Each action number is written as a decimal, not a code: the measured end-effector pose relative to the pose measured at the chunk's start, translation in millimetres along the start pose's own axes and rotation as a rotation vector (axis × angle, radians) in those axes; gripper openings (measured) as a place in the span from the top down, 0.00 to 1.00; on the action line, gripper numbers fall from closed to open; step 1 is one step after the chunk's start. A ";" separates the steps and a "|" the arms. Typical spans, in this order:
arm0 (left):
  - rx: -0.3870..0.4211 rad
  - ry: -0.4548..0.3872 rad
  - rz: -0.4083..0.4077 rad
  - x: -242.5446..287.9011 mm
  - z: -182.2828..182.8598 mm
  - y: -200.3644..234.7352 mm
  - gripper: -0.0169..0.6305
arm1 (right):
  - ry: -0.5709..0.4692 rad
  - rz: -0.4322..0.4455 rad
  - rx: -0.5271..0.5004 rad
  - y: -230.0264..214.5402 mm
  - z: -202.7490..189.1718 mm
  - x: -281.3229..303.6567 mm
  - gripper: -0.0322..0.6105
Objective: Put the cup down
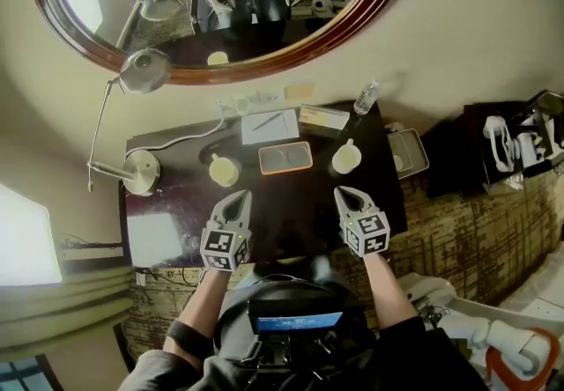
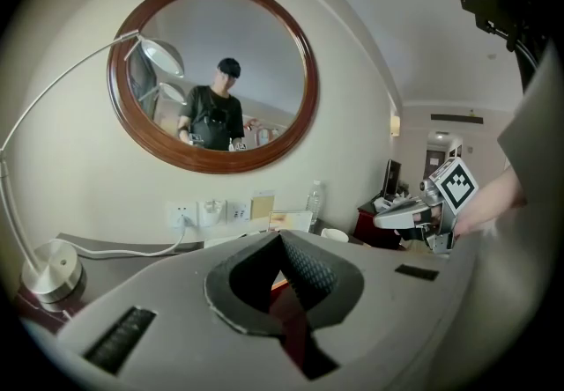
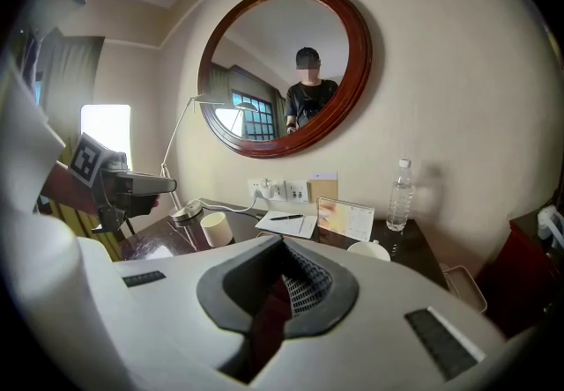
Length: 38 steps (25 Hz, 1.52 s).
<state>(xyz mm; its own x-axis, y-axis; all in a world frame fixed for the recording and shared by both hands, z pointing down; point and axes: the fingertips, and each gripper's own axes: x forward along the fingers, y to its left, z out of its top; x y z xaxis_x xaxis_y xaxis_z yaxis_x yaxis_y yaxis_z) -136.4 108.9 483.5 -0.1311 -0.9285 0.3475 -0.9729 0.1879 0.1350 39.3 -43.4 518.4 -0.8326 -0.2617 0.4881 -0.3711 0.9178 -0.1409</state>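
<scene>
Two pale cups stand on the dark desk (image 1: 291, 222). One cup (image 1: 223, 171) (image 3: 214, 228) is left of an orange-rimmed tray (image 1: 285, 157). The other cup (image 1: 346, 158) (image 3: 368, 250) (image 2: 335, 234), which has a handle, is right of that tray. My left gripper (image 1: 240, 197) (image 2: 280, 239) hovers over the near part of the desk, short of the left cup, shut and empty. My right gripper (image 1: 345, 195) (image 3: 284, 244) hangs short of the handled cup, jaws shut with nothing between them. Neither gripper touches a cup.
A desk lamp (image 1: 141, 171) with a long arm stands at the desk's left. A notepad with a pen (image 1: 269, 125), a card (image 1: 322, 117) and a water bottle (image 1: 366, 99) line the back edge below the round mirror (image 1: 220, 2). A white tray (image 1: 407, 153) sits right of the desk.
</scene>
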 end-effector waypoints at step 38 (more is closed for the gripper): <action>-0.069 0.443 0.277 89.4 -93.2 157.4 0.13 | 0.294 0.457 -0.372 143.4 -6.5 151.7 0.92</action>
<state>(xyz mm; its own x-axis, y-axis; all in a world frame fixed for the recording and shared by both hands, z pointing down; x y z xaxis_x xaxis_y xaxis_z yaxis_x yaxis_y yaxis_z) -283.4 85.3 622.3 -0.2742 -0.6194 0.7357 -0.8964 0.4416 0.0376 -137.6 50.5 577.8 -0.7064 0.2228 0.6718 0.2040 0.9730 -0.1081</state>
